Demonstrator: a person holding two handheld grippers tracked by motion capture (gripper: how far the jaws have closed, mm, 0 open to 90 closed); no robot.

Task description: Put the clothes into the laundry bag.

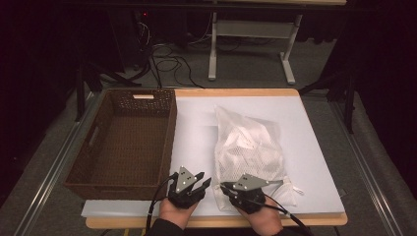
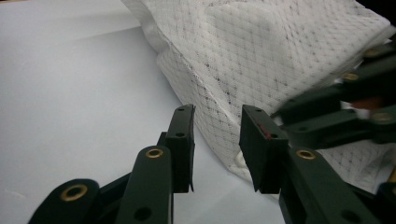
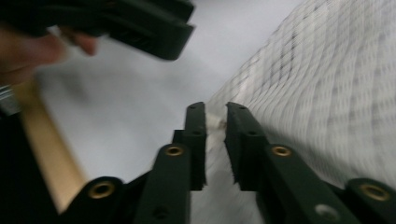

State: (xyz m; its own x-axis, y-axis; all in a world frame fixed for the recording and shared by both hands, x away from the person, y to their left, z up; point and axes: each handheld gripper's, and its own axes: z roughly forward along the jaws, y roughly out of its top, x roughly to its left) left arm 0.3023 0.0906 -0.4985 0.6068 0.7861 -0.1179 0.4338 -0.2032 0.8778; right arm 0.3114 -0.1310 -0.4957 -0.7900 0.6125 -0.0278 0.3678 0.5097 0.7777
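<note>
Low, both tongs (image 1: 200, 180) (image 1: 227, 189) beside bag (image 1: 248, 142)

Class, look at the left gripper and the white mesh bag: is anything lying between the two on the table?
Nothing visible does. The left gripper has its jaws apart and faces the near corner of the white mesh bag across bare white table surface. The right gripper is beside it at the bag's edge.
</note>
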